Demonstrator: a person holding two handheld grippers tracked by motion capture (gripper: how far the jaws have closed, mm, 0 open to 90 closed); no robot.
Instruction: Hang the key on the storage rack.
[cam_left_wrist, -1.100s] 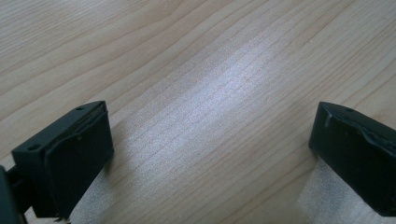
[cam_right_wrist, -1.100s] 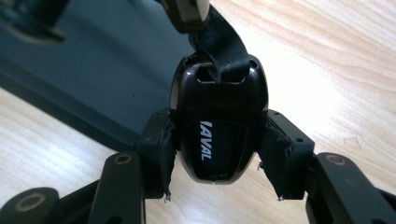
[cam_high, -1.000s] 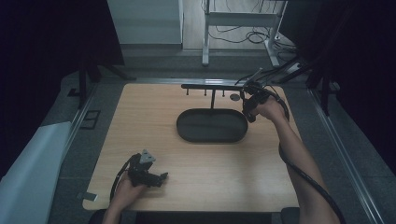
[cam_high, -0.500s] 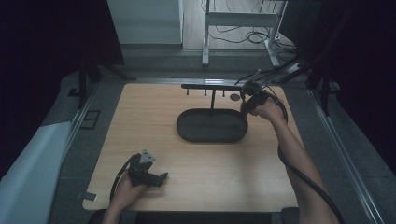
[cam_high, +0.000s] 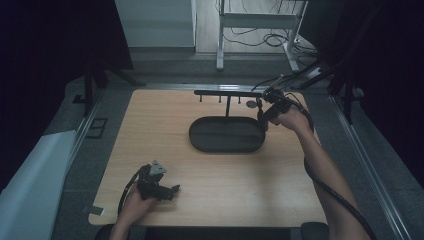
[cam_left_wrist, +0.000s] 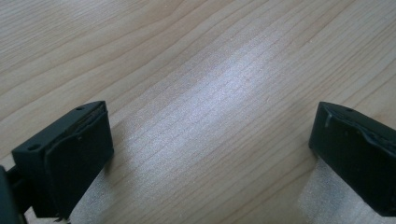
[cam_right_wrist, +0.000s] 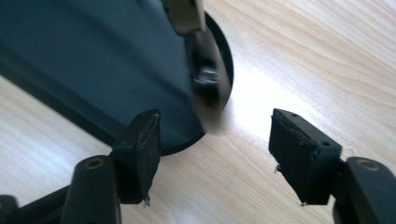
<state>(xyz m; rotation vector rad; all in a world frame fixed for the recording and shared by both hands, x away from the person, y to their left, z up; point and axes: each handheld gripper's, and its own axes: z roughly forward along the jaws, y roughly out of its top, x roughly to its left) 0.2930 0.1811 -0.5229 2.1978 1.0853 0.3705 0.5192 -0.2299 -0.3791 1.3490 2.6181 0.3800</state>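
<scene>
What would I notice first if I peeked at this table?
The dark oval tray in the middle of the wooden table, with a black bar stand behind it. The right gripper hangs open by the tray's right end; the left gripper rests open near the front-left.

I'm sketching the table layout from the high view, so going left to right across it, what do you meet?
Left gripper at the near left of the wooden table → black oval tray mid-table → right gripper by the tray's right end.
</scene>
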